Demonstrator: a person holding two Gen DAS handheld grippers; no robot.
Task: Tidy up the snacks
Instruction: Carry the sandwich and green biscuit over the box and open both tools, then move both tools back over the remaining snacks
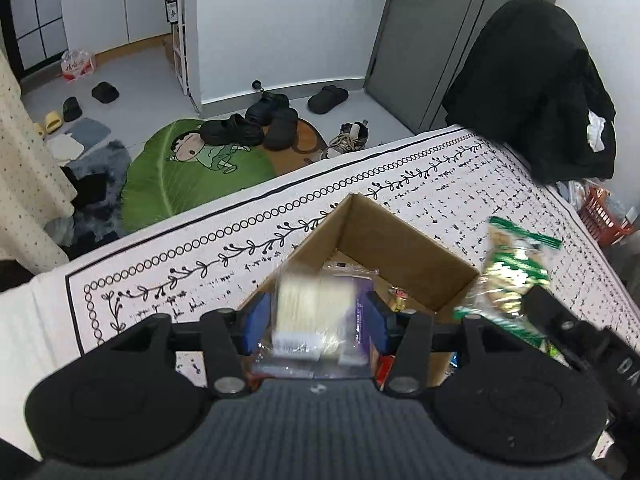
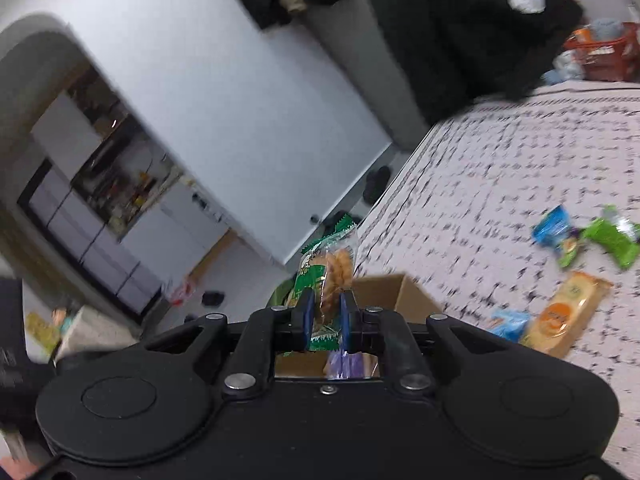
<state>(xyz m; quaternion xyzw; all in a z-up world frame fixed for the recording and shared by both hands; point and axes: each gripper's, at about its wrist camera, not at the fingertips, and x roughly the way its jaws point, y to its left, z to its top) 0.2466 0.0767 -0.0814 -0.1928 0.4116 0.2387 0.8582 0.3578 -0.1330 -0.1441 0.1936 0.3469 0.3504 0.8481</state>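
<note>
Between the blue pads of the left tongs (image 1: 316,318) sits a clear-wrapped pale snack pack (image 1: 314,312) with a purple edge; the pads press on both of its sides, so the tongs are grasping it. Its print is blurred and cannot be read. The pack hangs over the near part of the open cardboard box (image 1: 400,240), which already contains several wrapped snacks.

The right tongs (image 2: 325,316) are clenched on a clear packet with green printed ends (image 2: 328,268), holding brown biscuit pieces; its label is too blurred to read. In the left wrist view this packet (image 1: 508,276) hangs just right of the box. In the right wrist view the box (image 2: 394,292) lies directly beyond the tongs.

The box rests on a desk (image 1: 280,216) covered by a white cloth with black vine and ring borders. Farther right on the cloth lie loose snacks: an orange-and-tan pack (image 2: 564,312), a blue wrapper (image 2: 552,228) and a green wrapper (image 2: 612,240); no writing is legible.

A black jacket (image 1: 532,92) hangs at the far right edge of the desk, beside an orange basket (image 1: 600,216). Black slippers (image 1: 248,128) lie on a green leaf-shaped mat (image 1: 180,176) on the floor beyond.
</note>
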